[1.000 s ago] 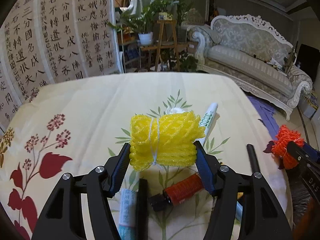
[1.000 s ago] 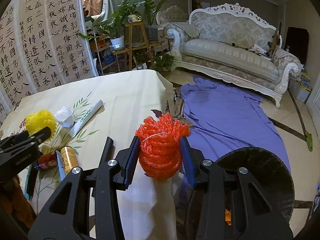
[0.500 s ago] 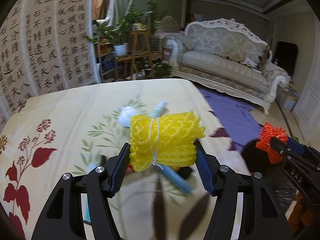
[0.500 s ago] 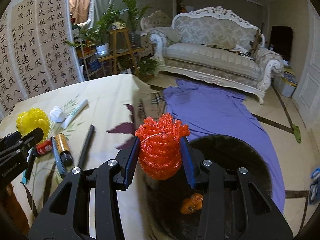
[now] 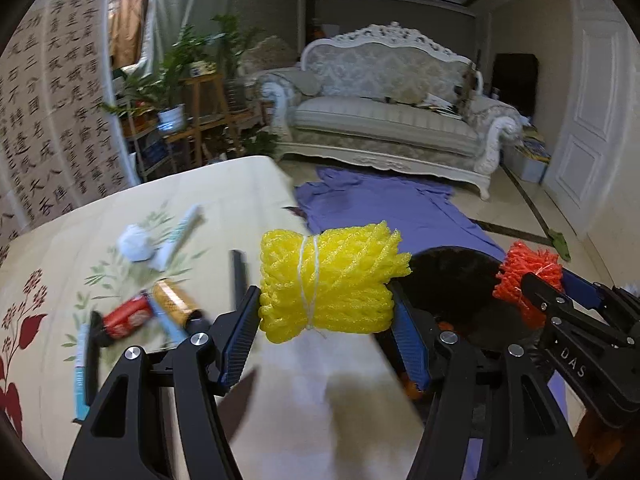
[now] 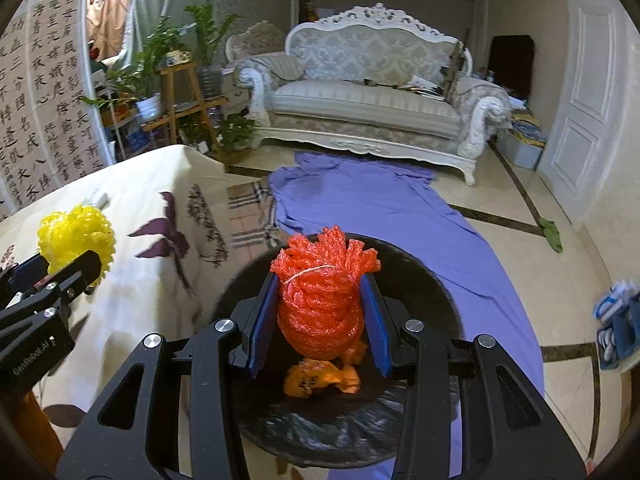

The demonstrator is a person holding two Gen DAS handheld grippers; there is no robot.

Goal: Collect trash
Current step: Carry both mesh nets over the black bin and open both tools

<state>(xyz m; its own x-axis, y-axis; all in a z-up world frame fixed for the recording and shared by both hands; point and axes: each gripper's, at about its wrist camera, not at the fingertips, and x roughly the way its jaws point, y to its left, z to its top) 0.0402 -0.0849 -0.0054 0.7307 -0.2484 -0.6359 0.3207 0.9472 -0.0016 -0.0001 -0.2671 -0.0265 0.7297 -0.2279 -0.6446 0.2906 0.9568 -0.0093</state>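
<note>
The right gripper (image 6: 320,312) clamps the orange foam-net bundle (image 6: 322,300) above the black-lined round bin (image 6: 420,280). The left gripper (image 5: 326,320) clamps the yellow foam-net bundle (image 5: 330,280); bin at 3 o'clock. Released early, it likely lands on the floral tablecloth (image 5: 120,208).

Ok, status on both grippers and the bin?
Left gripper shut on yellow net bundle, above table edge. Right gripper shut on orange net bundle, over black bin. Nothing blocking.

A net bundle (image 6: 320,304) was held over the bin (image 6: 416,272), with the table (image 6: 132,216) at nine o'clock and the sofa (image 6: 368,104) at twelve.
</note>
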